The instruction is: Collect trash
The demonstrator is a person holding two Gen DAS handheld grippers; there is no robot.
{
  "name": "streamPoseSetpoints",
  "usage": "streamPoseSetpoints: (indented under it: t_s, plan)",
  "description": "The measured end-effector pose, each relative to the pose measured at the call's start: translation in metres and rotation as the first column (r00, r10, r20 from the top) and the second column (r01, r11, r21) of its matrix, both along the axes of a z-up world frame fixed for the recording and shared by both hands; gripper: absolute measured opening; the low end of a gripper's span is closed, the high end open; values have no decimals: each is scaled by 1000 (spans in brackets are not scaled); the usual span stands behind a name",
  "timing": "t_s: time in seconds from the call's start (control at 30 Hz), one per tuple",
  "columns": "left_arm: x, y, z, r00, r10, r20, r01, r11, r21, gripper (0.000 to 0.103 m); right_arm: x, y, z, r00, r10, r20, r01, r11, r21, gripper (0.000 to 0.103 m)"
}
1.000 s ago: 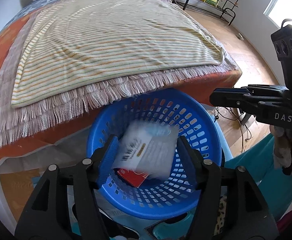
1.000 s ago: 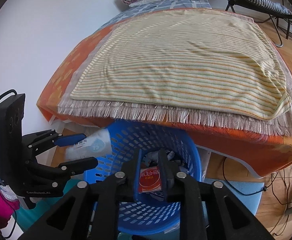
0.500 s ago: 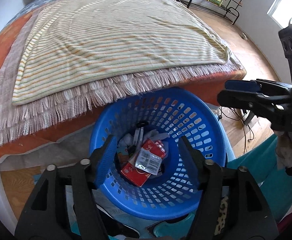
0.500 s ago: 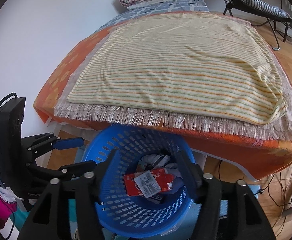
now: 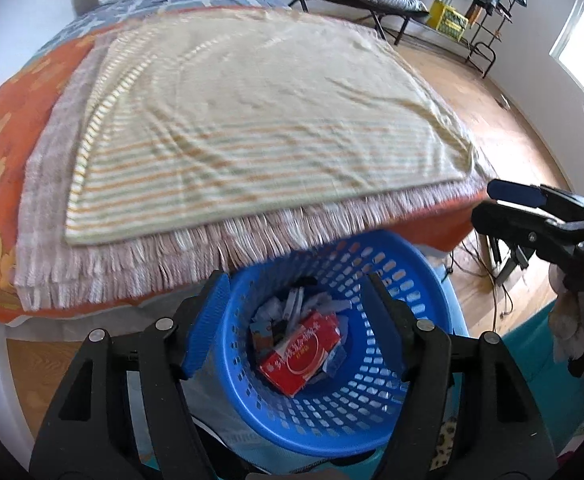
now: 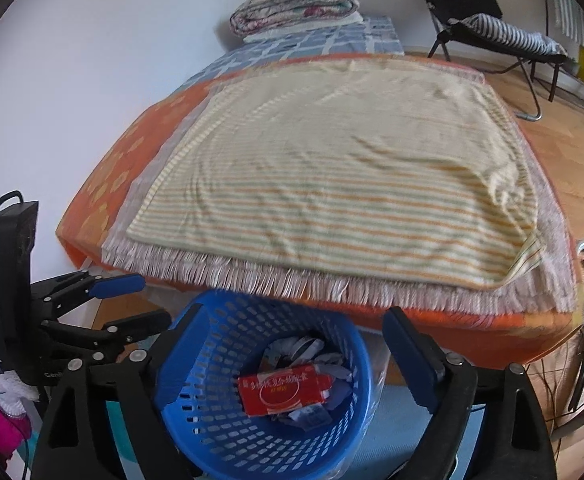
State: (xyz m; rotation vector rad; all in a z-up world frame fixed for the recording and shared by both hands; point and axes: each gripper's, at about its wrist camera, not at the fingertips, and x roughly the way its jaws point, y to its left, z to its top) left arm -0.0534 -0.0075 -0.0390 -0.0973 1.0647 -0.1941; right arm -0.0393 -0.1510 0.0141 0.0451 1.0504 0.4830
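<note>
left wrist view: we see the bed [image 5: 32,152] with its striped blanket [image 5: 260,128], then the blue basket [image 5: 372,412] on the floor against the bed's edge. our left gripper [image 5: 292,320] and right gripper [image 6: 292,356] hang over it, jaws spread wide, empty. inside lies the trash (a red packet [image 5: 300,352] on top of paper scraps [image 5: 288,304]).
</note>
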Motion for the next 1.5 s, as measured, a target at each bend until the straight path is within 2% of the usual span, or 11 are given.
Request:
streamPoseSetpoints:
  t_s: [0.07, 0.17, 0.43, 0.57, 0.8, 0.93, 1.2, 1.27, 1.3, 1.33, 1.5]
  plan:
    - [4, 1, 6, 1000, 9, 16, -9, 1000, -6, 71, 3, 0, 3, 1000, -4, 13, 4, 1000, -7, 91]
    - [9, 3, 14, 999, 21, 42, -21, 1000, 0, 80, 8, 1, 8, 1000, -5, 27, 6, 1000, -20, 91]
    - [29, 14, 33, 995, 55, 83, -56, 998, 5, 80, 26, 0, 24, 996, -22, 83, 26, 999, -44, 91]
    - [41, 22, 48, 991, 88, 103, -86, 996, -22, 80, 39, 1, 34, 993, -30, 114, 35, 998, -44, 91]
    - [62, 27, 71, 977, 110, 181, -105, 994, -34, 84, 61, 4, 48, 984, -49, 172, 56, 998, -34, 92]
    - [71, 29, 70, 973, 118, 198, -115, 993, -27, 85, 71, 6, 50, 980, -60, 190, 66, 997, -25, 94]
    - [86, 39, 56, 973, 160, 168, -159, 987, -18, 85, 83, 14, 38, 979, -35, 201, 43, 998, -35, 102]
    - [89, 42, 55, 968, 184, 171, -184, 983, -17, 91, 83, 16, 36, 979, -26, 202, 34, 999, -37, 102]
    - [90, 44, 55, 965, 197, 171, -197, 980, -16, 100, 83, 16, 36, 978, -25, 206, 34, 999, -41, 102]
    - [91, 46, 55, 961, 216, 175, -216, 976, -16, 102, 83, 17, 36, 977, -24, 212, 34, 998, -45, 102]
    - [94, 51, 57, 950, 241, 198, -244, 970, -8, 102, 87, 16, 34, 978, -30, 205, 38, 999, -35, 103]
